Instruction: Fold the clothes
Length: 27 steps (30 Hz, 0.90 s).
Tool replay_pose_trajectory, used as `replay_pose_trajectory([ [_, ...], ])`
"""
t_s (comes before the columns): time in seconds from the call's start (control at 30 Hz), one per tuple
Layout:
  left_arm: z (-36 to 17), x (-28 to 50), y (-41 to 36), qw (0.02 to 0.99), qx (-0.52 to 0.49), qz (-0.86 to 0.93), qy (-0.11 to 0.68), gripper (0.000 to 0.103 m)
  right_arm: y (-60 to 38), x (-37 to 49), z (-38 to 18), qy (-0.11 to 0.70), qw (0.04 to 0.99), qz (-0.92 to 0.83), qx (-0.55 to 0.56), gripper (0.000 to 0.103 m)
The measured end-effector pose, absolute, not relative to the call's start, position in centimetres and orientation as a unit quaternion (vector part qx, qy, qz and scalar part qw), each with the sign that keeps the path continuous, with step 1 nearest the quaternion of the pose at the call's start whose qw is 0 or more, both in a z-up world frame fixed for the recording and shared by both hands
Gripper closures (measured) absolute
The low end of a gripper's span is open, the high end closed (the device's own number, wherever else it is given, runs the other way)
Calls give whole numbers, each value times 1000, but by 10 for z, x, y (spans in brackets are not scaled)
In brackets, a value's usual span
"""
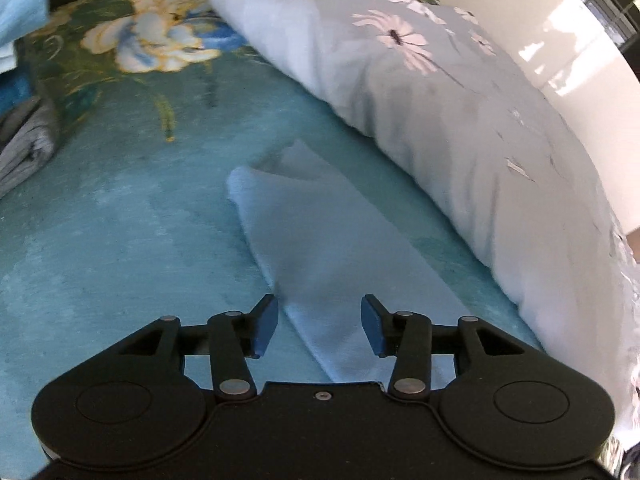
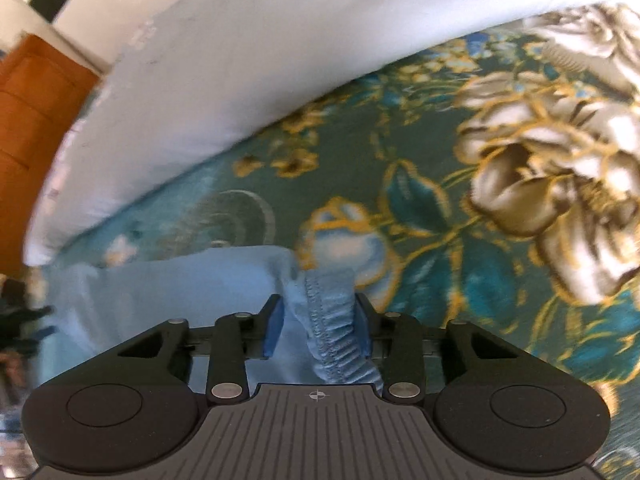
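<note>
A light blue garment (image 1: 320, 240) lies as a long folded strip on the teal floral bedspread (image 1: 120, 220). My left gripper (image 1: 319, 326) hovers open over its near end, one finger on each side, holding nothing. In the right wrist view the same light blue garment (image 2: 168, 292) lies bunched, and its gathered elastic hem (image 2: 336, 332) sits between the fingers of my right gripper (image 2: 320, 328). The jaws stand apart with the cloth loose between them.
A large pale grey pillow with daisy print (image 1: 420, 100) lies along the right, against a white headboard (image 1: 540, 40); it also shows in the right wrist view (image 2: 220, 80). A grey striped garment (image 1: 24, 148) sits at the left edge. An orange wooden cabinet (image 2: 36, 128) stands beyond the bed.
</note>
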<state>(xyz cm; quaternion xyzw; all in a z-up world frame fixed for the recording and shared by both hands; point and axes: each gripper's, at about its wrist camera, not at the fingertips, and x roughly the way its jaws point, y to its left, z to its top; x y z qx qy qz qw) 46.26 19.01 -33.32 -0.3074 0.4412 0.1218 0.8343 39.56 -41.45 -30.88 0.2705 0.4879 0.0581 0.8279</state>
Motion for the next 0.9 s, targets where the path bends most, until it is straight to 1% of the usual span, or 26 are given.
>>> replay_pose_trajectory([
  [0.2,-337,467,181,832,-305,105,452,59,-424,388,-304,458,808,125,349,69],
  [0.3,-341,467,176,828,-306,103,457,59,-430,401,-319,483,784,110,373,69],
  [0.37,-343,467,175,825,-310,103,460,58,-431,408,-326,500,773,97,378,83],
  [0.4,-344,467,174,826,-309,102,461,58,-429,408,-325,501,776,88,373,83],
  [0.53,-341,466,173,831,-308,98,453,58,-434,399,-317,447,793,54,410,87],
  [0.67,-335,464,175,841,-319,94,427,58,-450,395,-297,353,842,-26,407,88],
  [0.7,-334,465,175,842,-317,93,427,58,-452,398,-296,348,852,-43,389,88],
  [0.77,-332,466,174,843,-312,93,428,58,-449,408,-299,361,862,-60,351,88],
  [0.9,-325,466,178,845,-310,92,425,58,-449,424,-318,406,844,-79,341,87],
])
